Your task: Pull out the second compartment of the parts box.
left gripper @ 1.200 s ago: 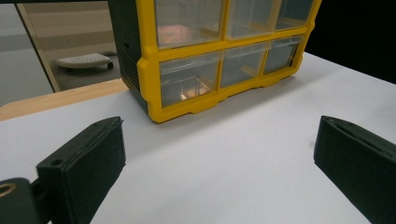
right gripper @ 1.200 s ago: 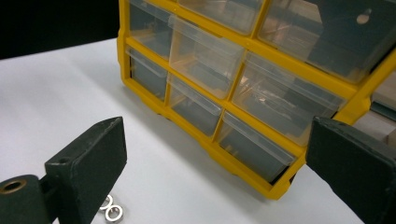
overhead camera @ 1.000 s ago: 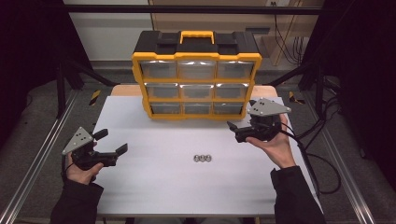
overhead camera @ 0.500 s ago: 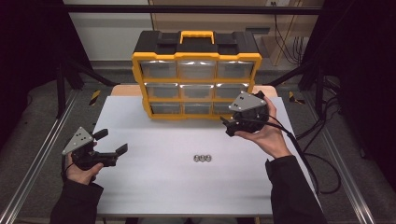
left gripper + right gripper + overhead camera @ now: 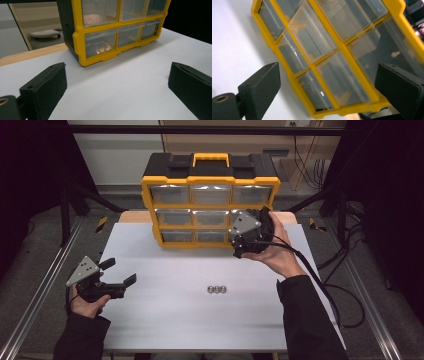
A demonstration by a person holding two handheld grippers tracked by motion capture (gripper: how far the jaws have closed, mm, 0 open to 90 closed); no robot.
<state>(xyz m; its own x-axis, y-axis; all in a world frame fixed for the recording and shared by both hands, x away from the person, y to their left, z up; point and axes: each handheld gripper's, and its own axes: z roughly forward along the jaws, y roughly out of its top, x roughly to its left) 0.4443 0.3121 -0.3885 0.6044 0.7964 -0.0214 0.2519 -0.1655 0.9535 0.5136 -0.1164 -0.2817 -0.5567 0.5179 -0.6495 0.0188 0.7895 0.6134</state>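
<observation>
Drawers are the target here: the right gripper [image 5: 239,251] is hovering with its jaws spread wide, holding nothing, right at the lower right corner of the yellow organizer [image 5: 210,182], which is standing upright at the far edge of the white tabletop [image 5: 165,320]. In the right gripper view the clear drawers [image 5: 317,42] are appearing tilted, since the hand is rolled over, and the bottom right drawer [image 5: 342,80] is lying between the two black jaws. The left gripper [image 5: 122,272] is resting low near the tabletop's left side, released as well and well apart from the organizer. Three small metal nuts [image 5: 217,290] are lying in a row near the middle of the tabletop.

Risks, as I judge them — the rolled angle could make the jaws pinch the yellow frame rather than a drawer front, so the pull drags or tips the whole organizer forward, with no other gripper bracing it. A shallow grip on the slick clear plastic could also slip off — or yank the drawer fully out.
</observation>
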